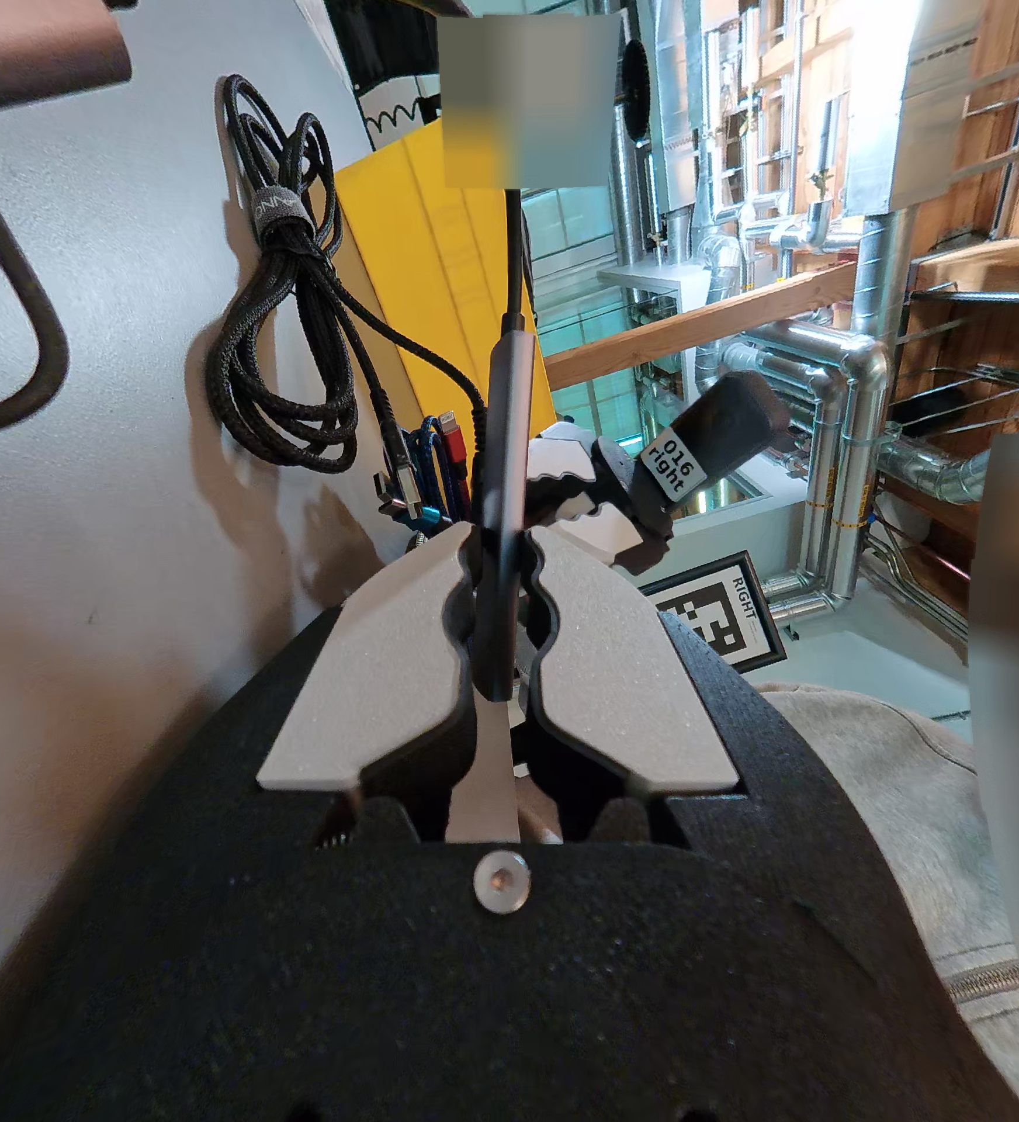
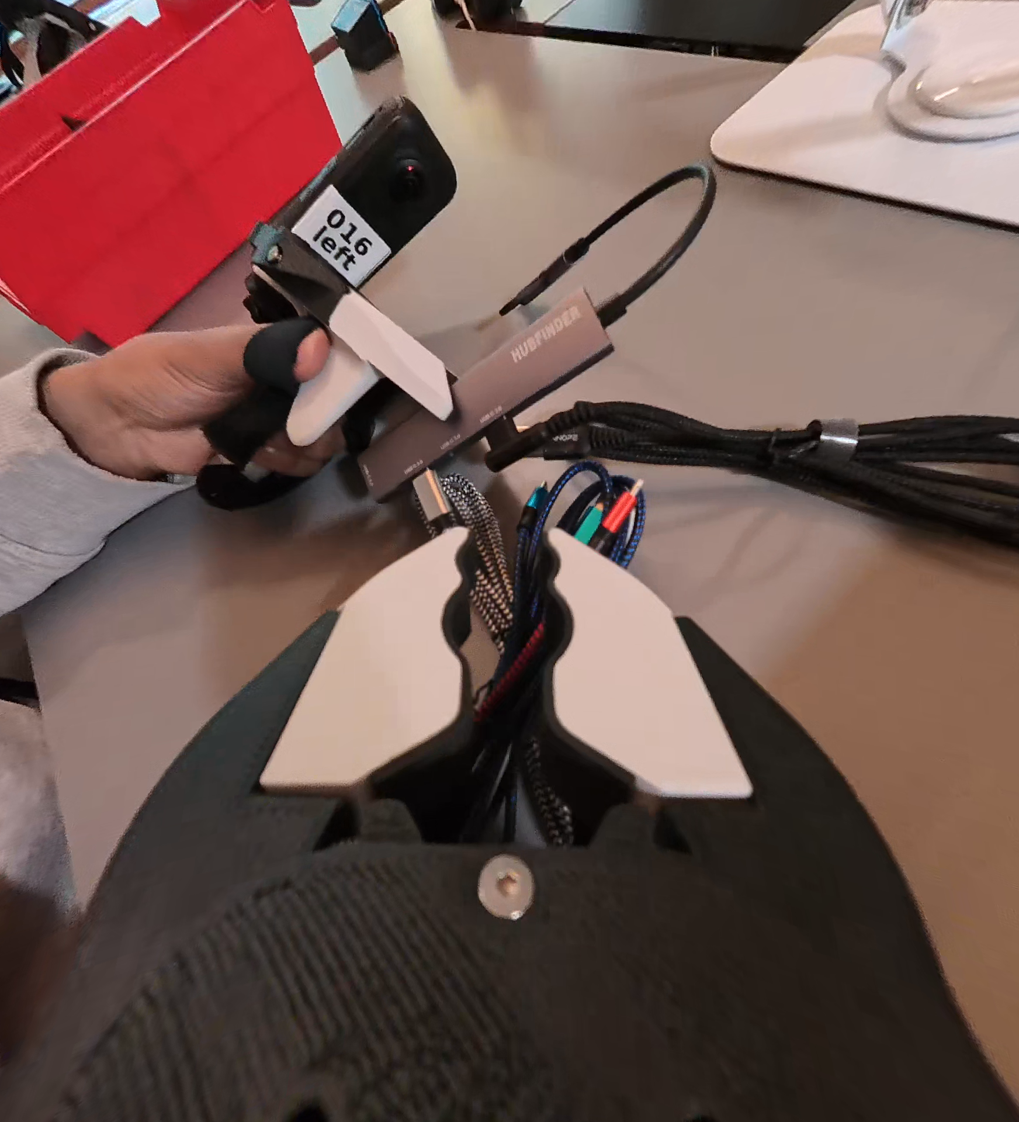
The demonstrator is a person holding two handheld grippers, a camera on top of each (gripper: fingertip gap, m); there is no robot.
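My left gripper (image 1: 501,540) is shut on a grey USB hub (image 1: 504,486), held edge-on between the fingers. In the right wrist view the left gripper (image 2: 434,388) holds the hub (image 2: 531,358) just above the table, in a person's hand (image 2: 155,401). My right gripper (image 2: 507,540) is shut on a bundle of braided cables (image 2: 513,643): black-and-white, blue and red. Its silver plug (image 2: 431,486) sits right at the hub's port side; I cannot tell whether it is inserted. The right gripper (image 1: 555,486) shows just beyond the hub in the left wrist view.
A coiled black braided cable (image 2: 859,449) lies right of the hub, its plug end against the hub's side. The hub's own short lead (image 2: 665,212) loops behind. A red box (image 2: 131,170) stands at the back left, a white pad (image 2: 829,139) at the back right. The table (image 2: 798,607) is grey-brown.
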